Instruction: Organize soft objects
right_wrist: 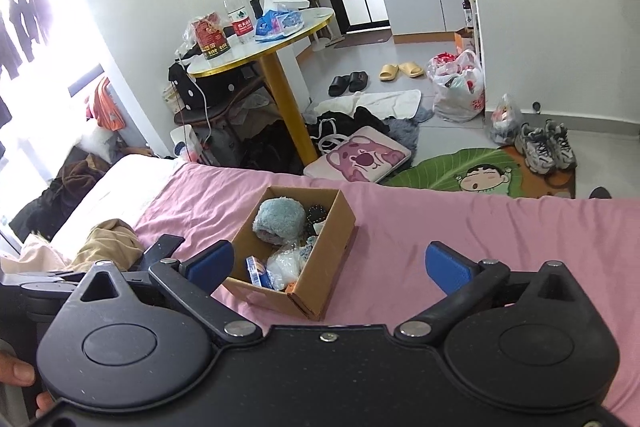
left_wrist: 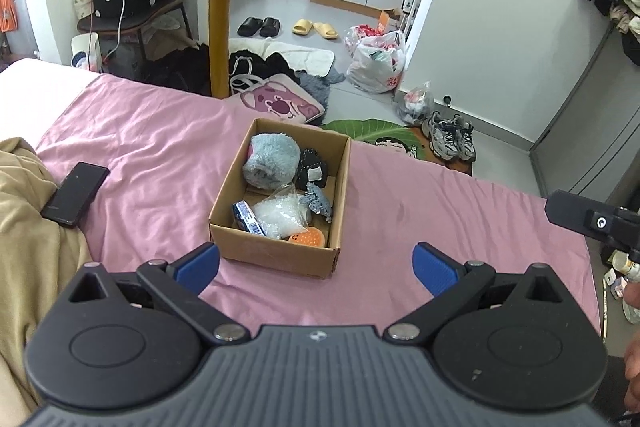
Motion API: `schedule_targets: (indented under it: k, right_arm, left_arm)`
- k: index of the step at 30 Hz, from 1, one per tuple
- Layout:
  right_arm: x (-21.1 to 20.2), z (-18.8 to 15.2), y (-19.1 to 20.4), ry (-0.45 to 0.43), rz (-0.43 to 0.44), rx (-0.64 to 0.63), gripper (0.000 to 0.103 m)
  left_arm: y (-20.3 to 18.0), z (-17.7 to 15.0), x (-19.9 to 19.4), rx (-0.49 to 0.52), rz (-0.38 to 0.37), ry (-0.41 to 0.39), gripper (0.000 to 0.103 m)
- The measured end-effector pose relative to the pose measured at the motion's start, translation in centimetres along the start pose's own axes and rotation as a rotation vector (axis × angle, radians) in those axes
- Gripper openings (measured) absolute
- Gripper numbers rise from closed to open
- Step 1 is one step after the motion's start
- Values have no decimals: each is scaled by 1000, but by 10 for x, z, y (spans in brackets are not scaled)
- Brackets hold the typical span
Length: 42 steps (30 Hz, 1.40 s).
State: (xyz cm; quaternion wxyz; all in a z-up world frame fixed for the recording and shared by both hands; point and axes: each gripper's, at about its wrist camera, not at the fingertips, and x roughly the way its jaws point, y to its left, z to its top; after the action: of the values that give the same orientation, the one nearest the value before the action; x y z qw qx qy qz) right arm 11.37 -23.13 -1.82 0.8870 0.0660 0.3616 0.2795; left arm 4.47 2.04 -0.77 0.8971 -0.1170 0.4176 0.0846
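Cardboard box (left_wrist: pixel 276 251) on pink sheet (left_wrist: pixel 140 147). Inside box: fluffy blue toy (left_wrist: pixel 272 161), clear bag (left_wrist: pixel 280 213), orange toy (left_wrist: pixel 308 238). Left gripper (left_wrist: pixel 316 267), right gripper (right_wrist: pixel 328 267) near box, jaws wide apart, empty.

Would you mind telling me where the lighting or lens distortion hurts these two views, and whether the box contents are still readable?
Right wrist view: the window area at upper left is blown out to white, washing the bed's near corner. Left wrist view: even light, no glare. Both views: fisheye bending curves walls and the bed edge near the borders. The cardboard box and its blue plush stay sharp in both.
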Motion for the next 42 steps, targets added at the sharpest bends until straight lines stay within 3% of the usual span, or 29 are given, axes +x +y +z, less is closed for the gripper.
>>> schedule_targets:
  k: [25, 30, 42]
  right_arm:
    - [-88, -15, 18, -46, -116, -12, 103]
    - [-105, -29, 16, -65, -118, 35, 103]
    - [-121, -44, 39, -75, -109, -31, 103]
  left_arm:
    - [-13, -25, -85, 59, -28, -78, 102]
    - [-12, -34, -99, 55, -19, -91, 102]
    - [-18, -49, -126, 94, -12, -119, 102]
